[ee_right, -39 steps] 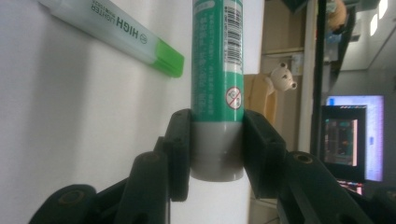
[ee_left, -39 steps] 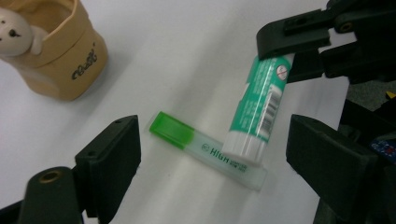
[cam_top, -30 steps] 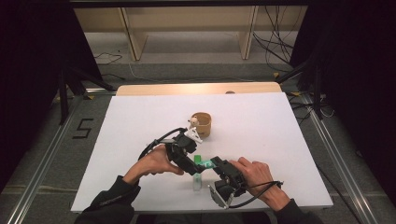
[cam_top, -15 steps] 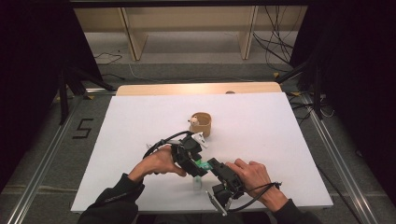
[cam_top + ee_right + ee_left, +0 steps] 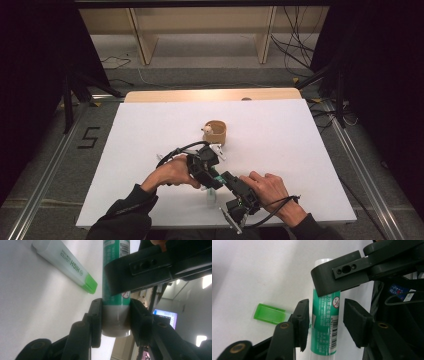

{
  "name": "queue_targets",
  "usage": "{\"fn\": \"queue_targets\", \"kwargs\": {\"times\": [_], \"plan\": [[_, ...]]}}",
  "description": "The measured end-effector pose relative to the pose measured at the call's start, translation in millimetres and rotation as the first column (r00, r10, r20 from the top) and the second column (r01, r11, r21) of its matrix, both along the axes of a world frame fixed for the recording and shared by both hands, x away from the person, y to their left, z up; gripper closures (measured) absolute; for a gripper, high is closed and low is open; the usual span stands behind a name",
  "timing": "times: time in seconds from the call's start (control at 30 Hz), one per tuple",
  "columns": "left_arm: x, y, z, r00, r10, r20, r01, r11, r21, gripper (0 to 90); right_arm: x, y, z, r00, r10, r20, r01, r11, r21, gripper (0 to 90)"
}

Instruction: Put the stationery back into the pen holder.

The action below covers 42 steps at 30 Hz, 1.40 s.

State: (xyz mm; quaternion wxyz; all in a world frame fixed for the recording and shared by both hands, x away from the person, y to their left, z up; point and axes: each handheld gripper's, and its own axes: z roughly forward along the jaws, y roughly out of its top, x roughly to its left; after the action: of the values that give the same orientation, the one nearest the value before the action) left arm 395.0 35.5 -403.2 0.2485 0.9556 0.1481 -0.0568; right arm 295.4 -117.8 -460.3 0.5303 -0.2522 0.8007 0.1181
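Right gripper [image 5: 115, 315]: clamped on white end of glue stick [image 5: 116, 293], held just above table [image 5: 150, 130].
Left gripper [image 5: 325, 317]: jaws just closing around green barrel, right pad not yet touching.
Progress: two-handed hold nearly set; cap still on, likely pulling apart remains.
Nearby: green highlighter [image 5: 66, 265] lying on table.

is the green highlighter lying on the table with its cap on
Yes, in the right gripper view the highlighter lies flat on the white table, its green cap fitted on the end.
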Motion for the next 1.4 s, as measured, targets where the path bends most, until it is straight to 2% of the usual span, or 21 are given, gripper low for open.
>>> {"fn": "queue_targets", "kwargs": {"times": [0.2,0.33,0.5,0.6,0.7,0.8,0.9,1.03,1.1,1.13,1.2,1.23,1.27,1.3,1.33,1.4], "plan": [[2.4,-2.9,-2.3,0.9998,-0.012,-0.016,0.012,0.9999,0.008,63.2,-0.7,0.2,-1.1,0.9999,0.013,-0.002,-0.013,0.9999,0.000,65.8],[2.7,-3.8,-3.1,0.9993,-0.030,-0.020,0.031,0.9993,0.021,64.1,-1.5,0.3,-1.8,0.9999,0.017,-0.003,-0.017,0.9998,-0.006,65.8],[2.1,-3.6,-4.6,0.9990,-0.027,-0.036,0.028,0.9992,0.029,65.0,-2.1,0.4,-2.3,0.9995,0.021,-0.022,-0.021,0.9998,-0.003,65.5],[2.9,-2.0,-5.2,0.9985,-0.026,-0.048,0.026,0.9995,0.015,65.2,-2.4,1.0,-2.0,0.9992,0.021,-0.034,-0.021,0.9998,0.001,64.6],[5.0,2.2,-4.5,0.9989,-0.009,-0.047,0.009,0.9998,0.016,65.3,-1.6,-0.3,0.3,0.9991,0.011,-0.041,-0.009,0.9994,0.033,57.6],[6.5,7.0,-3.8,0.9990,0.010,-0.043,-0.010,0.9999,0.004,65.4,-0.4,-4.6,6.2,0.9963,-0.012,-0.085,0.018,0.9975,0.068,54.1],[6.8,10.5,-3.9,0.9989,0.031,-0.034,-0.031,0.9995,0.003,65.4,2.0,-11.3,10.7,0.9911,-0.054,-0.122,0.072,0.9865,0.147,47.2],[8.6,14.5,-2.0,0.9978,0.064,-0.016,-0.064,0.9978,-0.019,65.3,7.0,-21.6,16.9,0.9617,-0.111,-0.251,0.176,0.9514,0.253,41.6],[10.3,17.0,-0.1,0.9965,0.084,-0.006,-0.084,0.9958,-0.036,65.3,10.0,-27.2,20.9,0.9355,-0.129,-0.329,0.234,0.9236,0.303,38.5],[11.1,18.4,0.8,0.9958,0.092,0.006,-0.091,0.9948,-0.044,65.3,12.4,-29.3,23.1,0.9206,-0.129,-0.368,0.255,0.9133,0.317,36.9],[12.5,21.0,2.5,0.9936,0.111,0.019,-0.110,0.9921,-0.060,65.3,14.9,-33.6,25.2,0.8921,-0.129,-0.433,0.307,0.8767,0.371,35.9],[12.9,22.3,3.2,0.9916,0.127,0.022,-0.125,0.9894,-0.073,65.3,15.5,-35.1,26.1,0.8751,-0.131,-0.466,0.335,0.8585,0.388,35.6],[14.1,24.2,4.4,0.9896,0.140,0.035,-0.137,0.9871,-0.084,65.2,17.1,-37.4,26.9,0.8548,-0.124,-0.504,0.364,0.8352,0.412,35.1],[14.6,25.4,4.8,0.9878,0.151,0.040,-0.146,0.9847,-0.095,65.3,18.8,-40.9,28.2,0.8310,-0.118,-0.544,0.396,0.8110,0.430,34.5],[15.4,26.8,5.5,0.9851,0.165,0.050,-0.159,0.9814,-0.108,65.3,20.3,-43.2,28.8,0.8179,-0.110,-0.565,0.413,0.7958,0.443,33.7],[16.9,29.6,7.1,0.9781,0.196,0.069,-0.186,0.9730,-0.137,65.3,24.3,-49.9,30.1,0.7715,-0.080,-0.631,0.467,0.7452,0.476,32.5]]}}
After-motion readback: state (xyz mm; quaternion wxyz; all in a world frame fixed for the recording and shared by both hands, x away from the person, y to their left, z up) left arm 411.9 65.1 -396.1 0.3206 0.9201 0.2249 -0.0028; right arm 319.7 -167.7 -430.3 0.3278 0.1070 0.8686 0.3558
